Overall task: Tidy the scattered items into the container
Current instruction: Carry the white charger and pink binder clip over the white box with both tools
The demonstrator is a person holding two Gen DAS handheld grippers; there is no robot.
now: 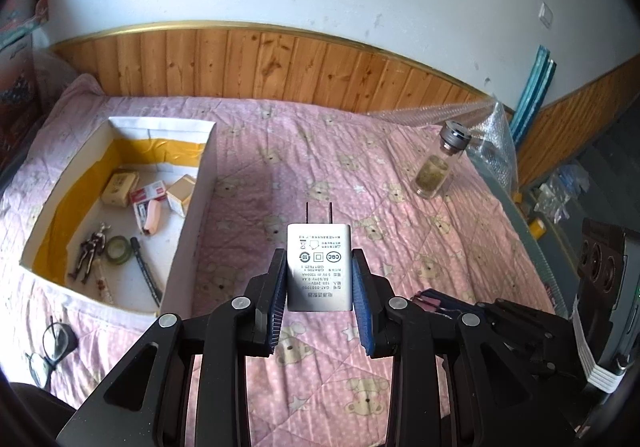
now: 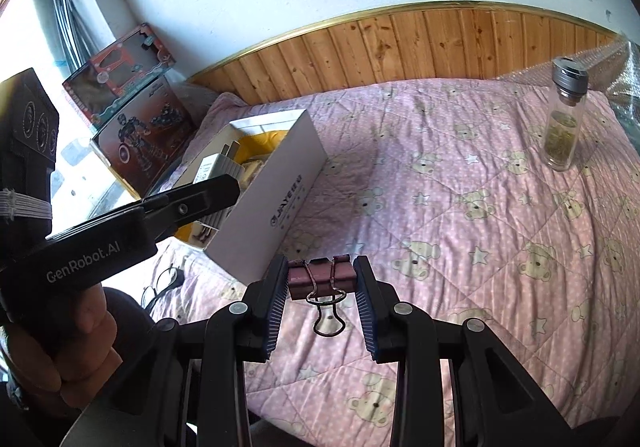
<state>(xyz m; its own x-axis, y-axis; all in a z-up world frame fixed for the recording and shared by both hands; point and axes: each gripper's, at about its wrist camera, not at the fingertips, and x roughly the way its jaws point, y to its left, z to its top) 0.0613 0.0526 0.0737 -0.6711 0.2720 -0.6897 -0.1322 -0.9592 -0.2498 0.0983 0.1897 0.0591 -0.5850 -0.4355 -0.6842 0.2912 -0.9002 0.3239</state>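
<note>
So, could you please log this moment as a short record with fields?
left gripper: shut on the charger plug, held in the air, prongs pointing away
right gripper: shut on the binder clip
container: white box on the pink bedspread, open
box contents: small cartons, toy figure, tape roll, pen
still out: glass bottle standing upright, eyeglasses near the box

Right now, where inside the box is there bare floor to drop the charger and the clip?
The box has a free patch in the middle, between the pink stapler and the tape roll, and bare floor right of the black pen. The far end is crowded with small cartons; the near left corner holds the figure.
</note>
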